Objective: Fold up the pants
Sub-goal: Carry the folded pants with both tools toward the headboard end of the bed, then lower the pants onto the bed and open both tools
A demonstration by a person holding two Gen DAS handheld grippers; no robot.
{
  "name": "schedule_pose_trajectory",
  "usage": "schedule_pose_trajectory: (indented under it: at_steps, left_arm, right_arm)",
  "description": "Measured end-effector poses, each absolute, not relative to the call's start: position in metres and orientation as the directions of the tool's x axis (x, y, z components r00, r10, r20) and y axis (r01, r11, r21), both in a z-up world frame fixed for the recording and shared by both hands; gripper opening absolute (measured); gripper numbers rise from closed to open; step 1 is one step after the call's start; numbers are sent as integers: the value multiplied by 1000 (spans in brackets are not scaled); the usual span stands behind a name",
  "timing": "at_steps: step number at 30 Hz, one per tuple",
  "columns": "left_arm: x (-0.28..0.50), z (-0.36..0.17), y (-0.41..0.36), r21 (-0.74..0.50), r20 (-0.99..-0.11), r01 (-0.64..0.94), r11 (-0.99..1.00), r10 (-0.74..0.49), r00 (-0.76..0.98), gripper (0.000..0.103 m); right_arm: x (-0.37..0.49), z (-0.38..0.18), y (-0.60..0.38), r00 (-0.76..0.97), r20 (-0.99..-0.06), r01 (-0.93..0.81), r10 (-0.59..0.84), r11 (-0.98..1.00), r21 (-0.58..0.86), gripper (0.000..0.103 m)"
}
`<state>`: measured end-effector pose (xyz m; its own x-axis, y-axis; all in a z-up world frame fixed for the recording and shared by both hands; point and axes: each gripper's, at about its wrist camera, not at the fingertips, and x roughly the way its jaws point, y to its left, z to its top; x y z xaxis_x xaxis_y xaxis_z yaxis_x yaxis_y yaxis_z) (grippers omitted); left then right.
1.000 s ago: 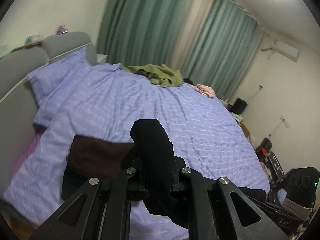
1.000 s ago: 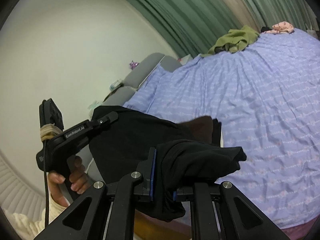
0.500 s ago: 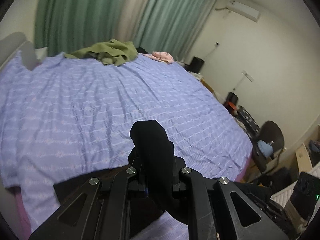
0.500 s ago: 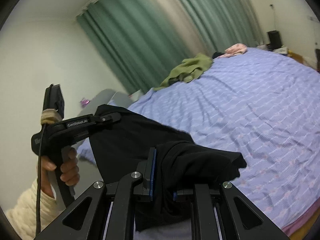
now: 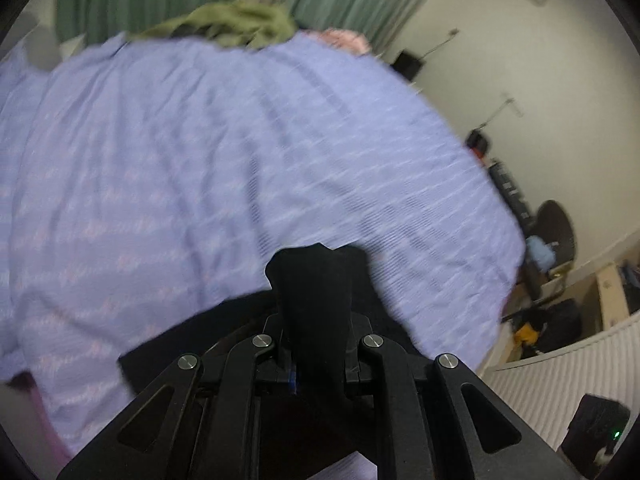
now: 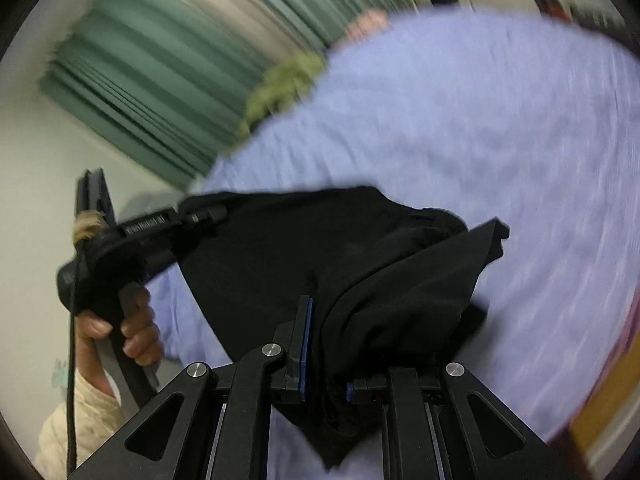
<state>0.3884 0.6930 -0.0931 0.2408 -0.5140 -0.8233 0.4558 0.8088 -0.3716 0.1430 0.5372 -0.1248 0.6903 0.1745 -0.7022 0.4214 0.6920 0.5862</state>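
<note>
The black pants (image 6: 320, 248) hang stretched between both grippers above the lilac bed. My left gripper (image 5: 316, 332) is shut on a bunched corner of the pants (image 5: 316, 280); it also shows from the side in the right wrist view (image 6: 208, 214), held by a hand. My right gripper (image 6: 326, 364) is shut on another bunch of the black cloth, which drapes over its fingers and hides the right pad. Both views are blurred by motion.
The bed with a lilac patterned cover (image 5: 200, 152) fills both views. A green garment (image 5: 240, 24) and a pink one (image 5: 346, 38) lie at its far edge by green curtains (image 6: 160, 80). A chair (image 5: 554, 232) and clutter stand right of the bed.
Both grippers have swung round to the right with the pants and tilted down toward the bed. The headboard and pillow have left the left view. The grips are unchanged.
</note>
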Motion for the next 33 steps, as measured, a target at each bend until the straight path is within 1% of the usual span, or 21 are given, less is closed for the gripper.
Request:
schedule_pose_trajectory:
  at_steps: [1, 3, 11, 18, 19, 21, 22, 24, 26, 29, 31, 32, 33]
  left_arm:
    - [388, -102, 701, -374, -831, 446, 813, -507, 229, 14]
    - [388, -113, 714, -359, -845, 439, 824, -486, 222, 15]
    - [389, -127, 751, -385, -850, 388, 837, -486, 204, 15]
    - [396, -130, 772, -388, -847, 353, 851, -481, 227, 16]
    - [399, -134, 776, -379, -854, 341, 860, -467, 228, 16]
    - [401, -142, 781, -362, -868, 320, 876, -441, 226, 22]
    - [402, -146, 784, -346, -877, 308, 886, -423, 231, 23]
    - [403, -153, 789, -318, -888, 282, 905, -389, 244, 30]
    - [403, -157, 792, -266, -905, 253, 930, -331, 268, 34]
    - [400, -155, 799, -132, -919, 197, 971, -195, 343, 36]
    - [393, -144, 803, -43, -905, 172, 984, -111, 410, 45]
    - [388, -138, 803, -17, -896, 172, 985, -91, 434, 50]
    - [381, -131, 802, 14, -887, 176, 984, -69, 457, 50]
  right_arm:
    - [145, -142, 546, 659, -720, 432, 218, 674, 600, 14]
    - [147, -157, 559, 624, -742, 448, 245, 665, 597, 14]
    - [155, -192, 606, 522, -785, 462, 334, 663, 590, 14]
    - [165, -189, 631, 500, -779, 420, 378, 680, 601, 14]
    - [167, -190, 634, 497, -777, 407, 387, 686, 603, 14]
    - [169, -195, 637, 488, -778, 407, 397, 685, 604, 15]
    - [169, -199, 637, 478, -783, 415, 399, 682, 601, 17]
    - [168, -205, 638, 457, -793, 426, 403, 683, 593, 18]
    - [170, -212, 640, 429, -801, 444, 417, 675, 589, 23]
    - [170, -226, 646, 372, -799, 474, 472, 643, 601, 35]
    - [167, -230, 650, 332, -792, 493, 512, 622, 608, 37]
    - [165, -229, 654, 313, -784, 486, 535, 619, 617, 37]
    - [164, -225, 654, 308, -775, 471, 552, 620, 628, 37]
